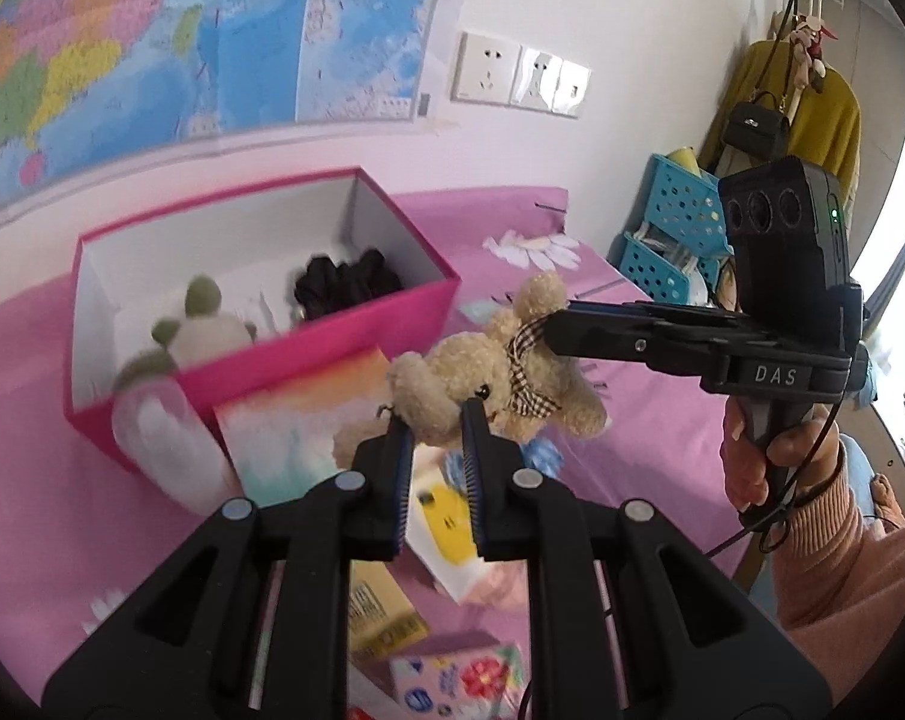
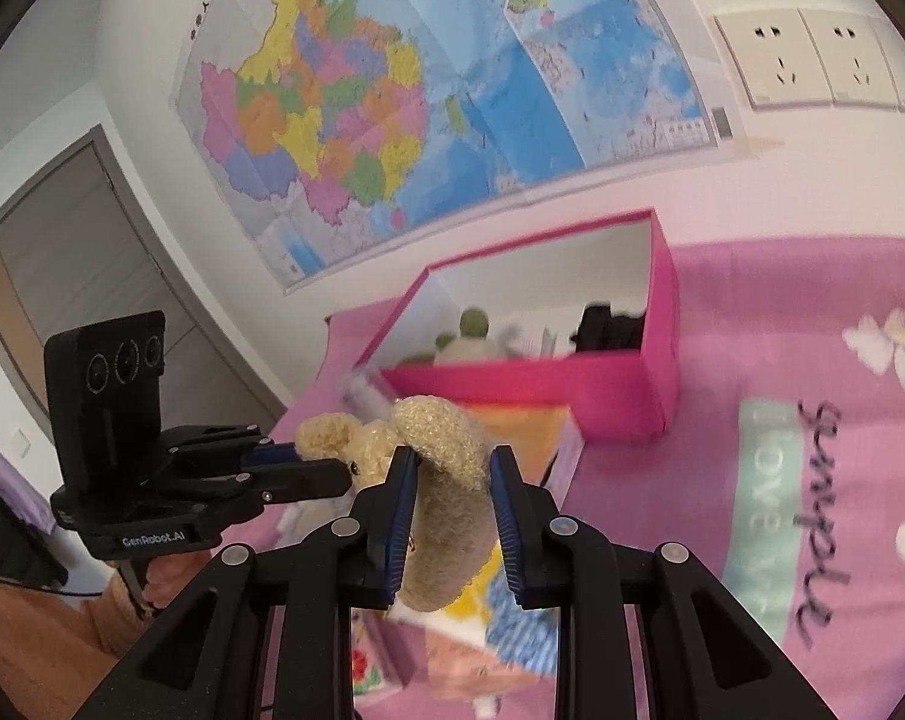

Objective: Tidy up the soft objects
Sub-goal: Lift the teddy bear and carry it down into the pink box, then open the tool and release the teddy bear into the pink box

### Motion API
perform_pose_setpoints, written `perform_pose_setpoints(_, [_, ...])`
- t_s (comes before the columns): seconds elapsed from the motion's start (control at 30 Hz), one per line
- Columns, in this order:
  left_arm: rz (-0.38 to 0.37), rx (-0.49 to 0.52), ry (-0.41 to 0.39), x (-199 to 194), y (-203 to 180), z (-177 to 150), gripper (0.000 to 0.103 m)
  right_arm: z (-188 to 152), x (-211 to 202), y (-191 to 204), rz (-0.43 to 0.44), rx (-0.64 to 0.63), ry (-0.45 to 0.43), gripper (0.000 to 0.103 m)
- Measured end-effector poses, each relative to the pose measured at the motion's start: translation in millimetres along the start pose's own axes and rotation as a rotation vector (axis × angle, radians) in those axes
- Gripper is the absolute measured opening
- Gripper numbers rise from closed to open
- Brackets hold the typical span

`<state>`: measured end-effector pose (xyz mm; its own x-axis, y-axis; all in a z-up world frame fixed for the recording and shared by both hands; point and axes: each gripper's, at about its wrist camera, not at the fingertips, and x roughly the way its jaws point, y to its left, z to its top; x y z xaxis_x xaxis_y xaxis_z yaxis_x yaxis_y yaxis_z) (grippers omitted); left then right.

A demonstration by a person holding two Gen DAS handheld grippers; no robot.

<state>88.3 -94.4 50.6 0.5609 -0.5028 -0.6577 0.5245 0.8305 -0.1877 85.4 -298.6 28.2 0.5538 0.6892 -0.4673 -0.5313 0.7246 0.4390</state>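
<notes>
- A pink floral bedsheet point(image 2: 812, 312) covers the bed, below a wall map point(image 2: 428, 90) and wall sockets point(image 1: 521, 75).
- An open magenta box point(image 1: 308, 354) stands on the sheet; inside lie a green-and-cream plush point(image 1: 203, 324) and a black soft item point(image 1: 347, 285).
- A beige teddy bear point(image 1: 500, 384) with a checked bow hangs in the air in front of the box, carried between both tools.
- The right tool point(image 2: 452, 498), held by a hand point(image 1: 770, 462) in a peach sleeve, is clamped on one end of the bear.
- The left tool point(image 1: 437, 420) is pinched narrow on the bear's other end.
- Small printed packets point(image 1: 386, 618) lie on the sheet beneath.
</notes>
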Motion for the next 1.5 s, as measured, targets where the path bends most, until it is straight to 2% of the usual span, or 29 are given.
perform_pose_setpoints(0.33, [0.05,-0.035,0.008,29,26,52,0.017,53,24,-23,-0.012,0.013,-0.044,0.025])
perform_pose_setpoints(0.63, [0.107,-0.08,0.041,61,50,75,0.017,86,56,-43,-0.059,0.025,-0.037,0.025])
perform_pose_setpoints(0.87, [0.146,-0.111,0.098,85,62,77,0.017,92,84,-62,-0.105,0.041,-0.005,0.026])
perform_pose_setpoints(0.97, [0.163,-0.131,0.121,92,67,75,0.018,91,96,-67,-0.131,0.049,0.03,0.029])
perform_pose_setpoints(1.03, [0.162,-0.144,0.14,95,70,74,0.02,89,102,-65,-0.187,0.034,0.045,0.035])
perform_pose_setpoints(1.1, [0.176,-0.14,0.131,92,71,72,0.021,88,103,-61,-0.235,0.009,0.048,0.042])
perform_pose_setpoints(1.2, [0.168,-0.145,0.124,88,71,71,0.021,85,99,-54,-0.279,-0.023,0.038,0.045])
perform_pose_setpoints(1.3, [0.191,-0.117,0.109,82,65,67,0.022,84,93,-48,-0.287,-0.05,0.031,0.046])
perform_pose_setpoints(1.43, [0.187,-0.08,0.071,67,54,59,0.024,79,84,-46,-0.265,-0.05,0.031,0.049])
perform_pose_setpoints(1.5, [0.169,-0.068,0.044,55,49,54,0.032,75,77,-44,-0.246,-0.042,0.025,0.05])
